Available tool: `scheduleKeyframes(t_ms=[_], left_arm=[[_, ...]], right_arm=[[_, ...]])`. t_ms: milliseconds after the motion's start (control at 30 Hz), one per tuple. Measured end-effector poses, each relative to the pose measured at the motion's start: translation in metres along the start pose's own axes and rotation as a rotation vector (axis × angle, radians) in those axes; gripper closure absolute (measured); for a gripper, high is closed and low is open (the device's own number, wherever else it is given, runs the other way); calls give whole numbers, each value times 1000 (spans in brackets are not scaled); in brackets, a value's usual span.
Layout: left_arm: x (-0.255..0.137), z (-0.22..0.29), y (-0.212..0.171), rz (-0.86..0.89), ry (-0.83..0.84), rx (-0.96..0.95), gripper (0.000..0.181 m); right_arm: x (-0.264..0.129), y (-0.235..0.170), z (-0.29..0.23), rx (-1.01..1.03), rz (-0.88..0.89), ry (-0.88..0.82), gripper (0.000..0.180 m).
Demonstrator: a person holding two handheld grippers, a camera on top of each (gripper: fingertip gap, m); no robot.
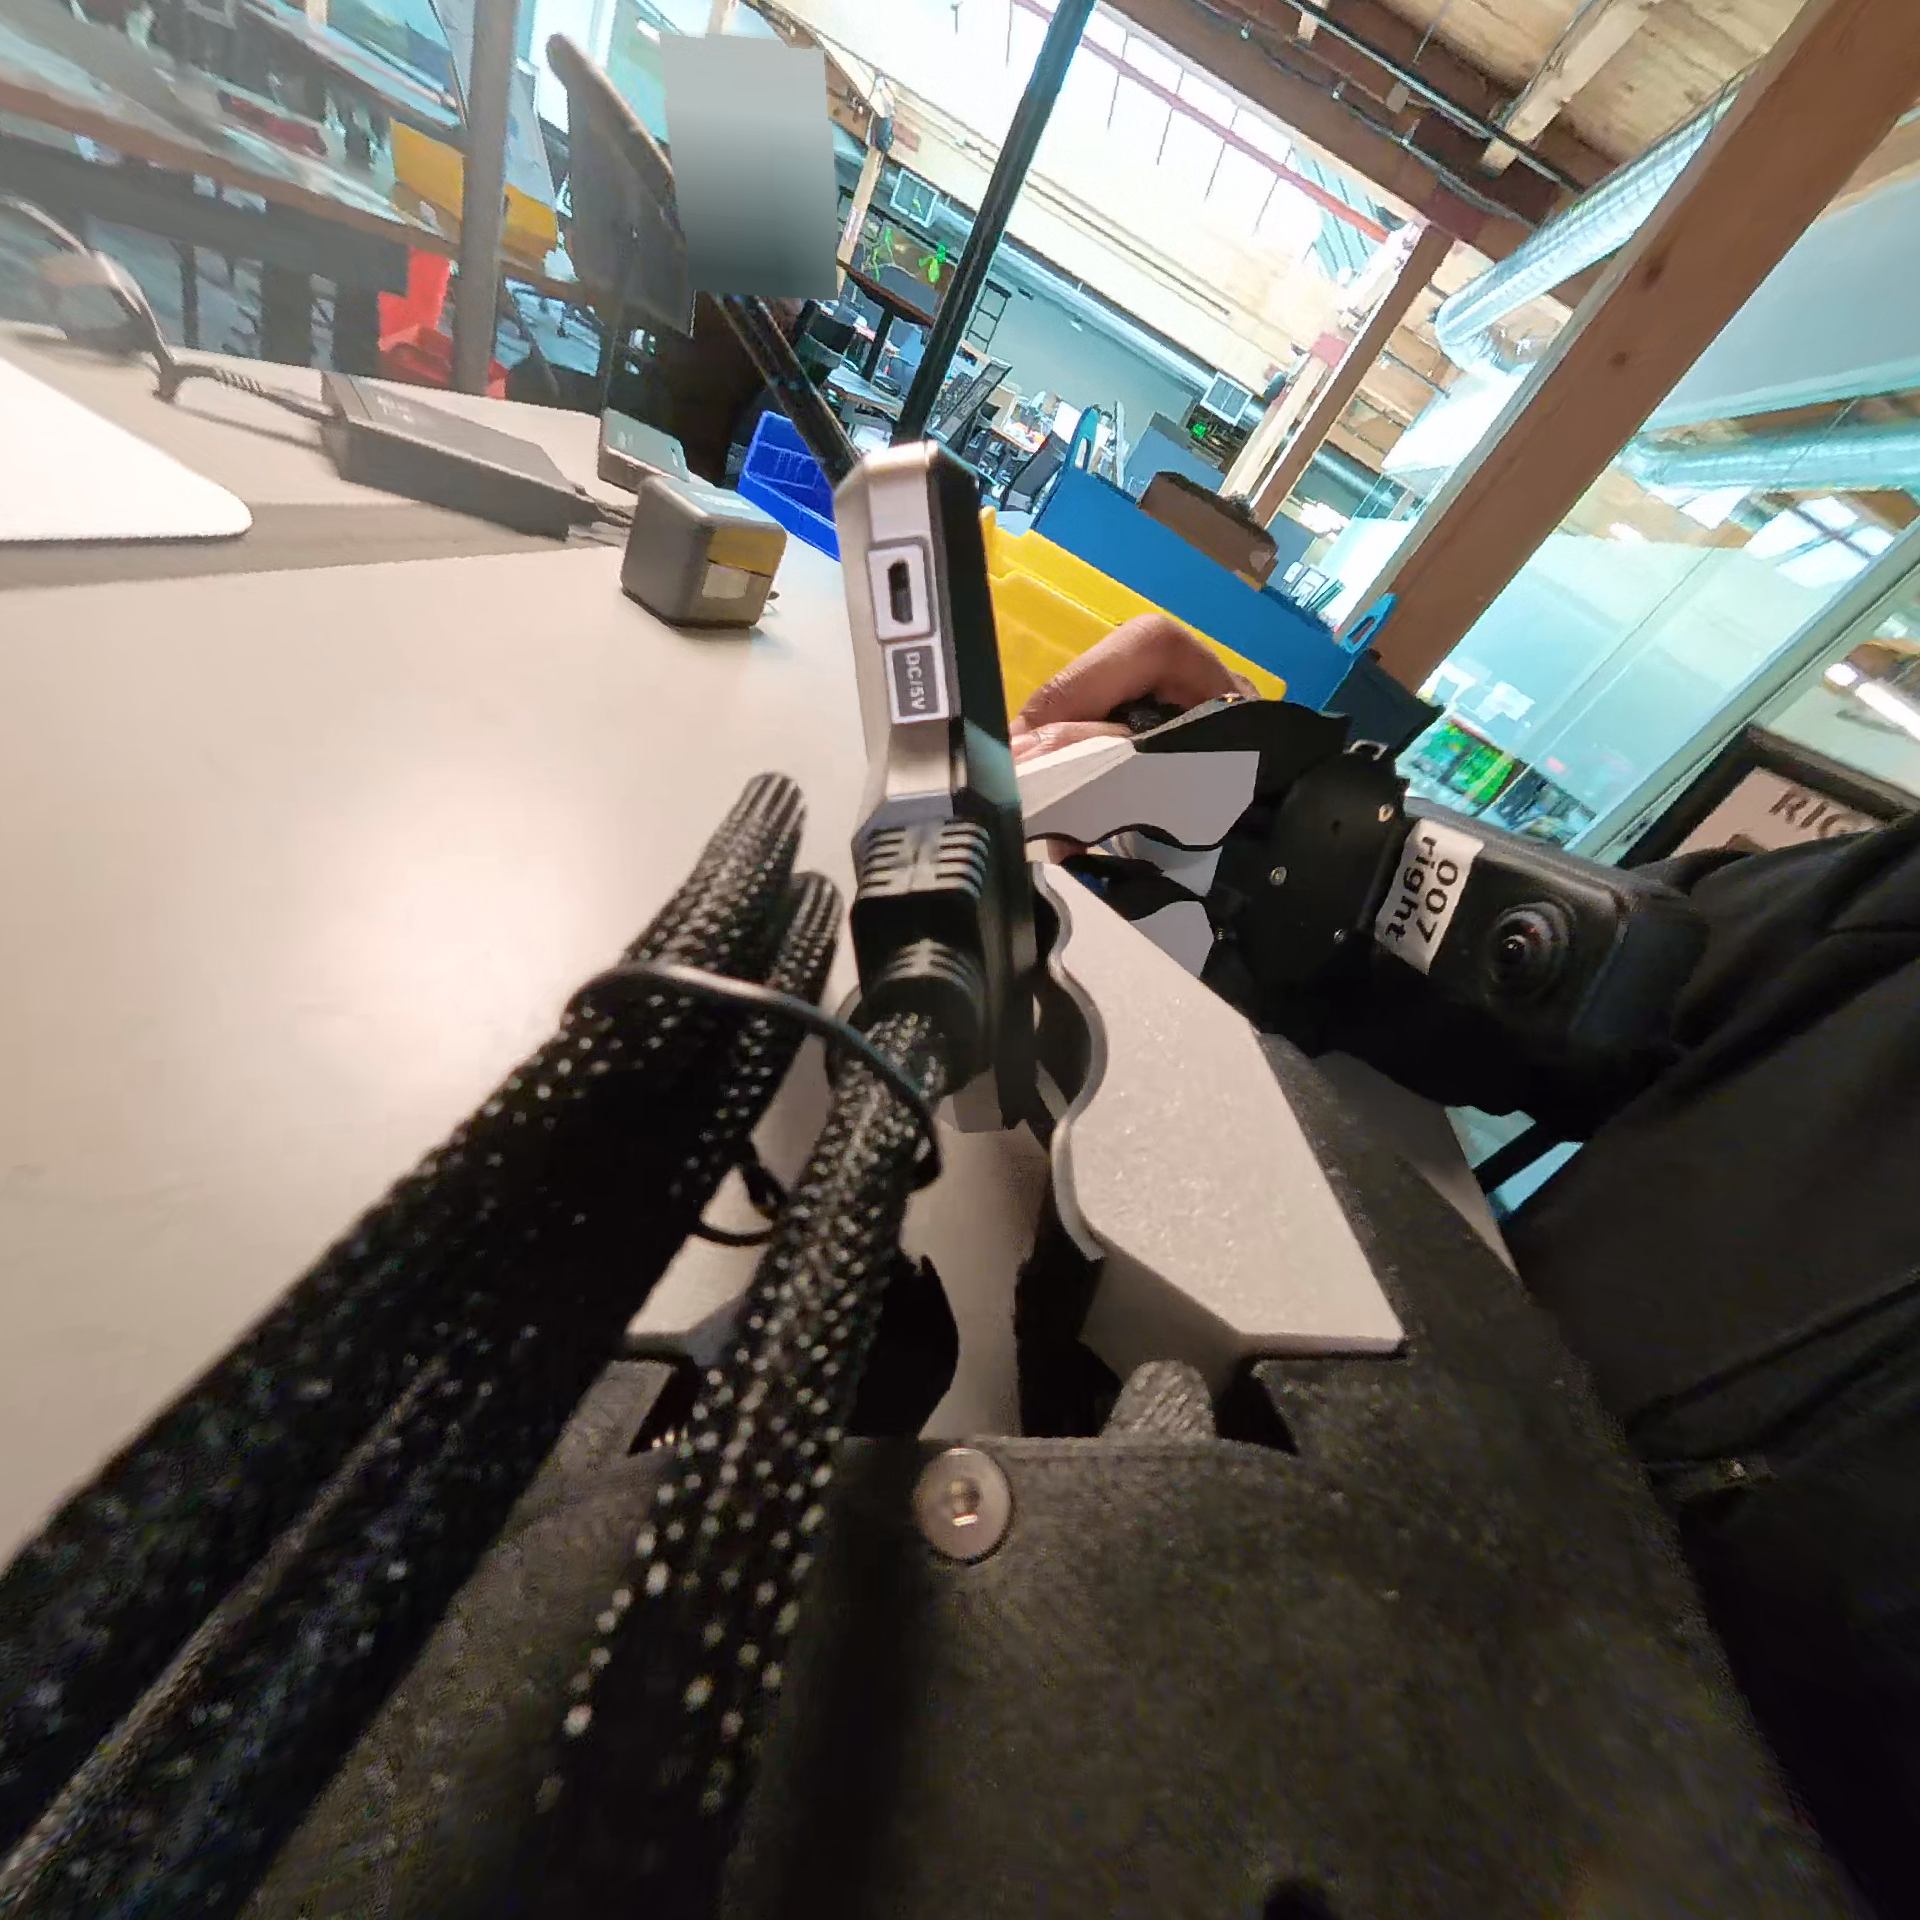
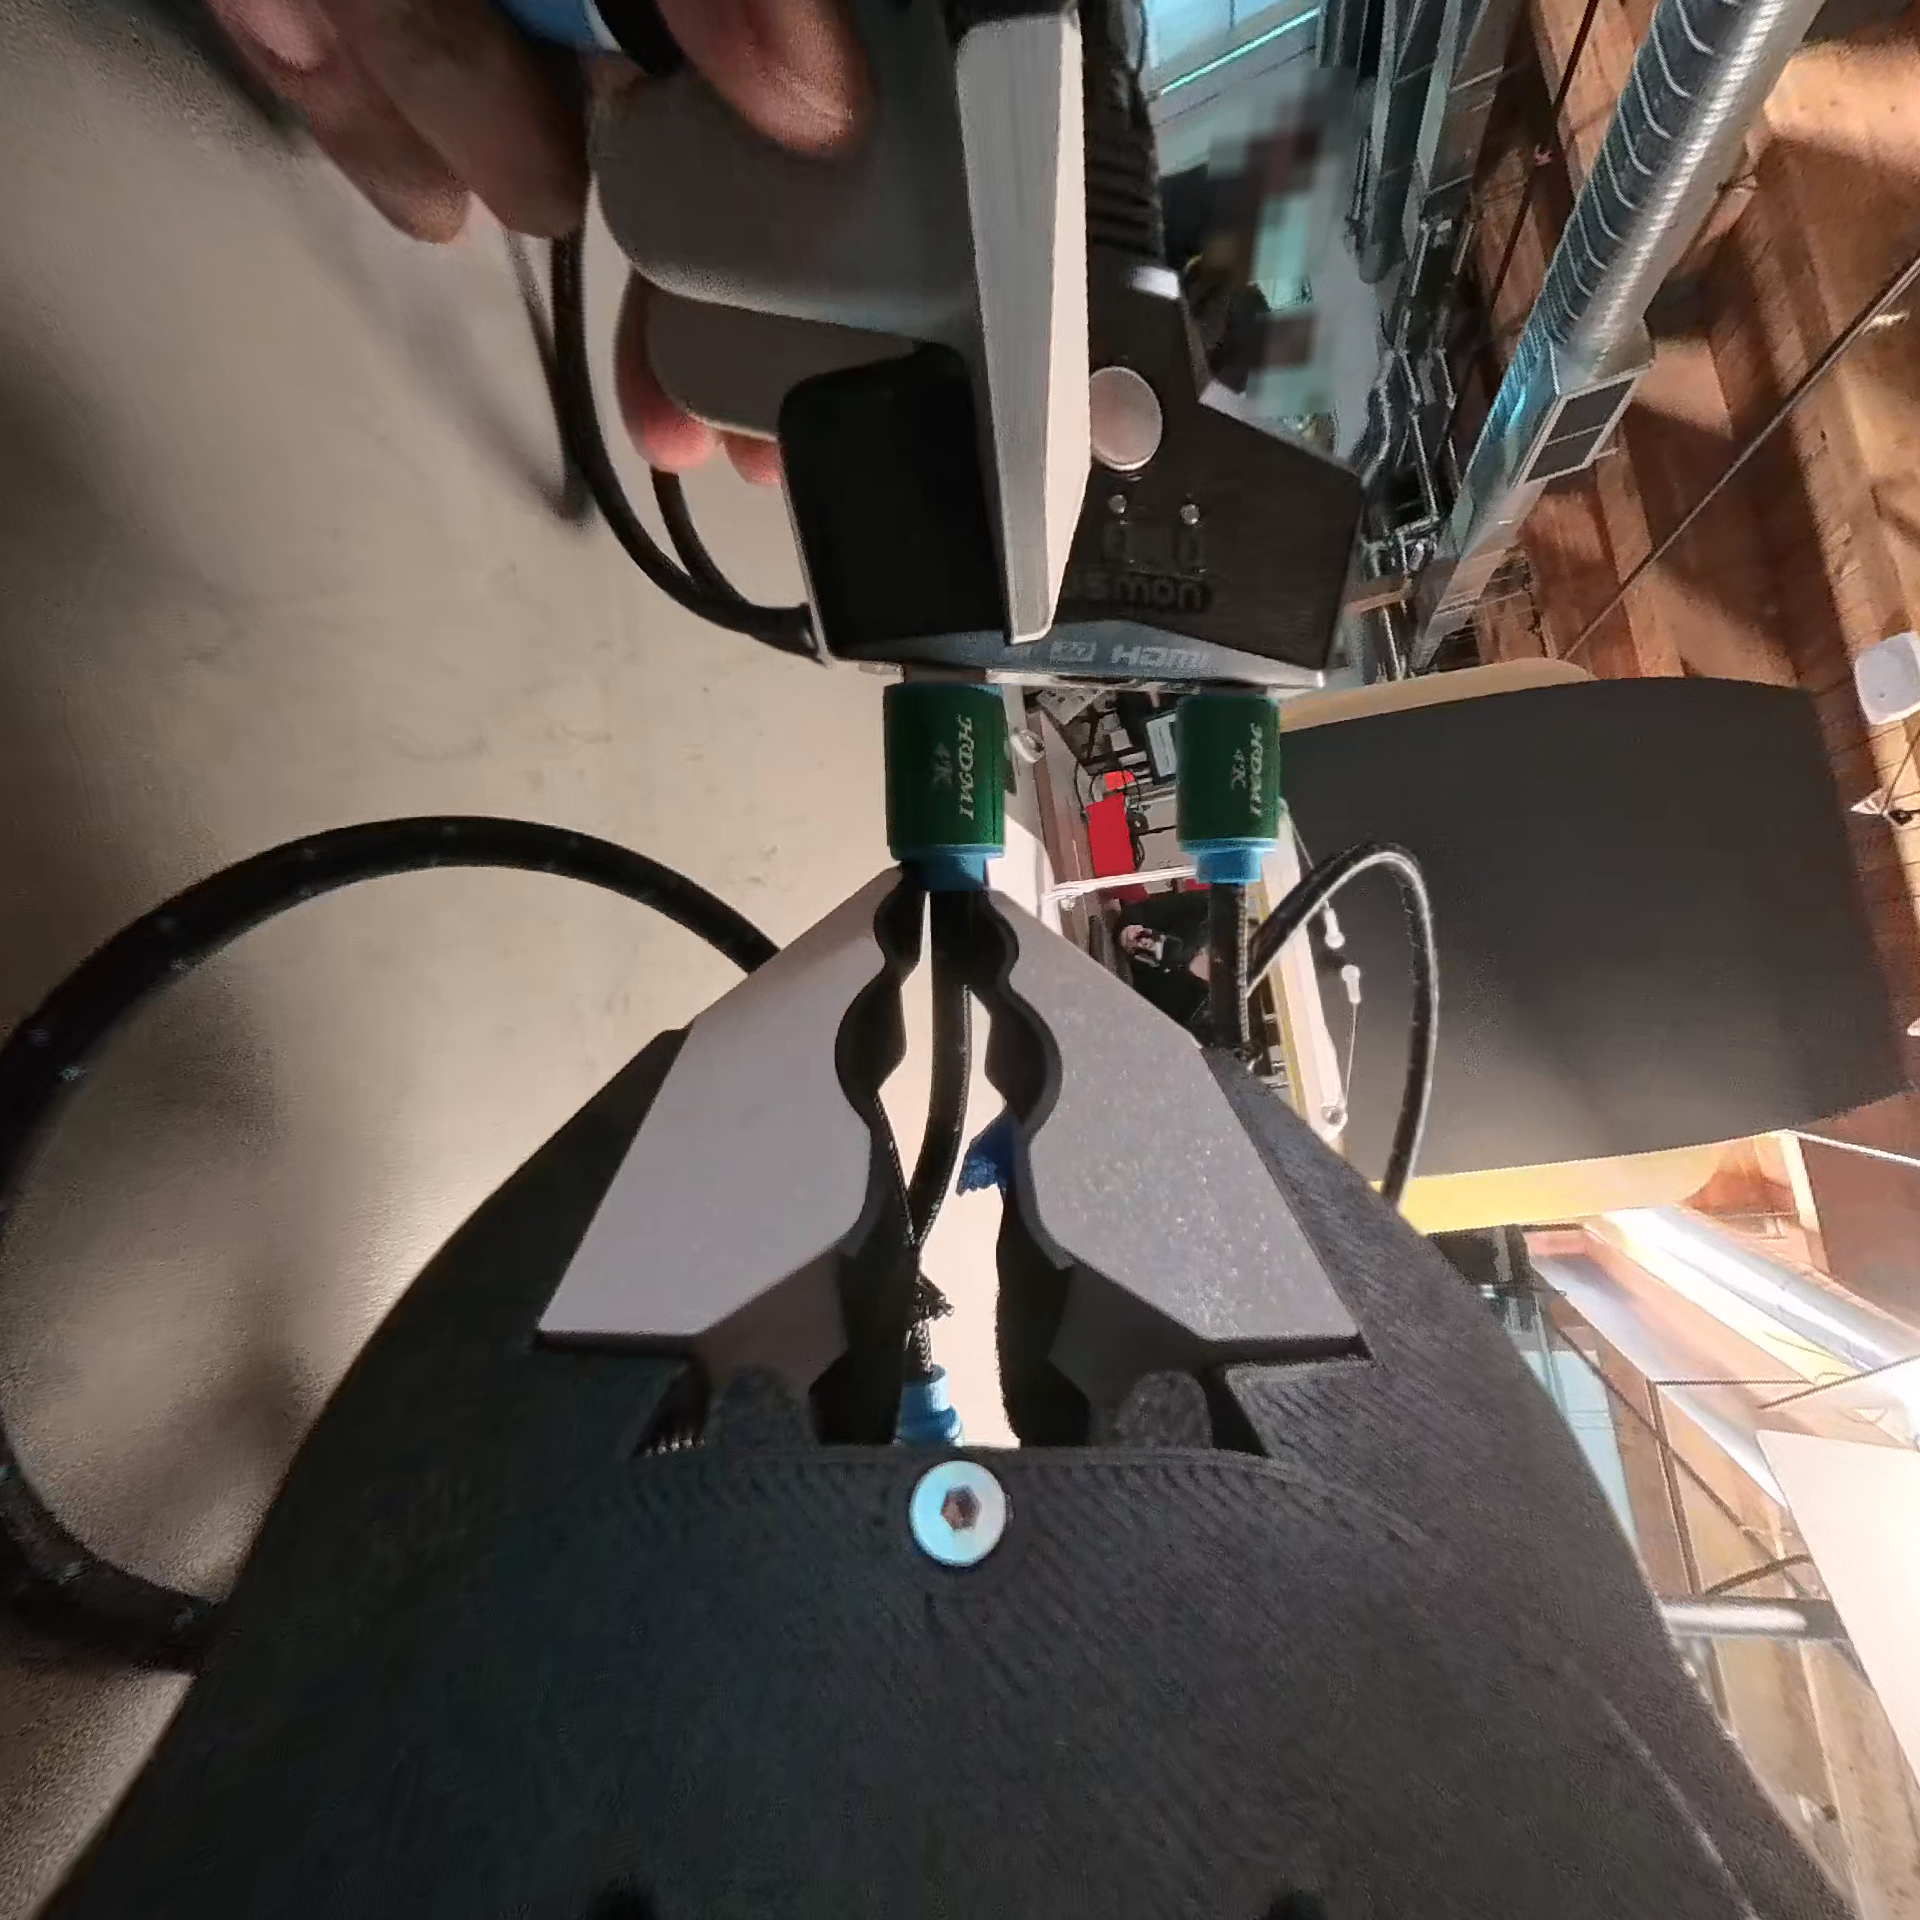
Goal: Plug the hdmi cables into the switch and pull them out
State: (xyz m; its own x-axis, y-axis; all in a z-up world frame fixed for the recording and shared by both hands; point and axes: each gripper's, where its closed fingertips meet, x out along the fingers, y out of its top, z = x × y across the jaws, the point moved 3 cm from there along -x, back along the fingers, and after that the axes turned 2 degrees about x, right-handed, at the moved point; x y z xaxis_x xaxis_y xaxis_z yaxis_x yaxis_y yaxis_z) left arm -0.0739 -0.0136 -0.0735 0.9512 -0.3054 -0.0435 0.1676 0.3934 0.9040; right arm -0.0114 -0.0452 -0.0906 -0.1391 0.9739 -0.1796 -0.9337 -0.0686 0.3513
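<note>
The HDMI switch (image 1: 925, 644), a silver and black box, stands edge-on above the grey table (image 1: 364, 831). My left gripper (image 1: 1013, 997) is shut on its lower end, beside a black plug (image 1: 920, 883) with a braided cable (image 1: 831, 1247). In the right wrist view the switch (image 2: 1195, 582) has two green HDMI plugs seated against its edge, a left one (image 2: 940, 779) and a right one (image 2: 1226, 779). My right gripper (image 2: 940, 914) is shut on the black cable just below the left green plug. The left gripper's grey finger (image 2: 810, 260) and a hand hold the switch from above.
A black power brick (image 1: 436, 447), a small grey and yellow box (image 1: 701, 561) and a white pad (image 1: 94, 468) lie on the table. Yellow (image 1: 1081, 613) and blue (image 1: 790, 478) bins stand past the table's edge. A cable loop (image 2: 312, 862) lies on the table. There is about 4 cm between the tips of the two grippers.
</note>
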Motion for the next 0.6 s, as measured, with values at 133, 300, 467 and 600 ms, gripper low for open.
scheduleKeyframes(t_ms=[133,300,467,600], left_arm=[[0,1,-1,-8,-8,-11,155],[0,1,4,27,29,-18,157],[1,7,5,3,0,9,156],[3,8,0,-11,-21,-22,155]], right_arm=[[-1,1,3,-17,3,-32,171],[-2,2,4,-15,6,-11,171],[-6,4,6,-36,27,-13,171],[-11,0,6,-87,49,18,170]])
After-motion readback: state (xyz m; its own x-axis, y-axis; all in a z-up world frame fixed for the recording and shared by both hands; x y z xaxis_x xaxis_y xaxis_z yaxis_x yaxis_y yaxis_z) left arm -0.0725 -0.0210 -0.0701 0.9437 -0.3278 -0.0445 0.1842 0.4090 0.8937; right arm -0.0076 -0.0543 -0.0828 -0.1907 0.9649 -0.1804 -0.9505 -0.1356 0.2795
